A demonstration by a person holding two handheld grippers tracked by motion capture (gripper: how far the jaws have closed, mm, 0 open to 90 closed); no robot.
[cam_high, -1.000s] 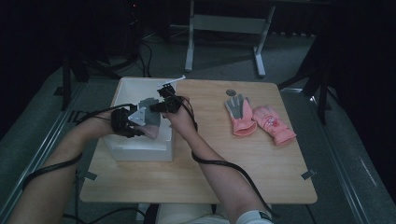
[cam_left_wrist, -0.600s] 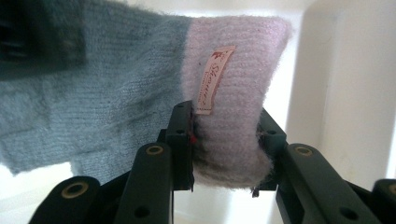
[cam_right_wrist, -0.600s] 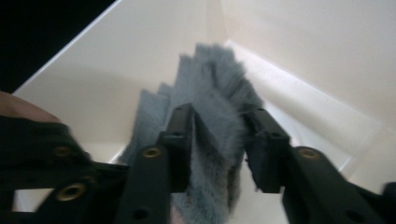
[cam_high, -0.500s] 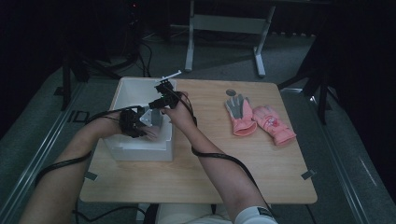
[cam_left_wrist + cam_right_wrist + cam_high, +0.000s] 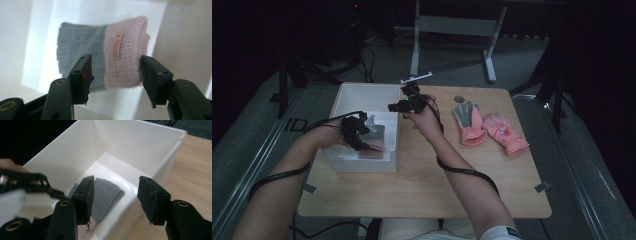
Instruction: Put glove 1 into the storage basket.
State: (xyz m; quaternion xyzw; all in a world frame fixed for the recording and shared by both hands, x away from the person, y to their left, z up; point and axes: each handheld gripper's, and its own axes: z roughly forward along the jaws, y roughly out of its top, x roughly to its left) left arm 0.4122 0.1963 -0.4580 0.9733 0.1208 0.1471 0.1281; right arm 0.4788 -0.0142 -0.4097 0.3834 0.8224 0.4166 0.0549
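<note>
A: The grey-and-pink glove (image 5: 105,56) lies flat on the floor of the white bin (image 5: 362,95), at the table's left.

B: Left gripper (image 5: 113,72)?

A: Just above it, jaws opening, nothing held. The right gripper (image 5: 113,195) likewise, over the bin's right wall.

B: Risk?

A: A pad could snag the knit and drag it out.
</note>
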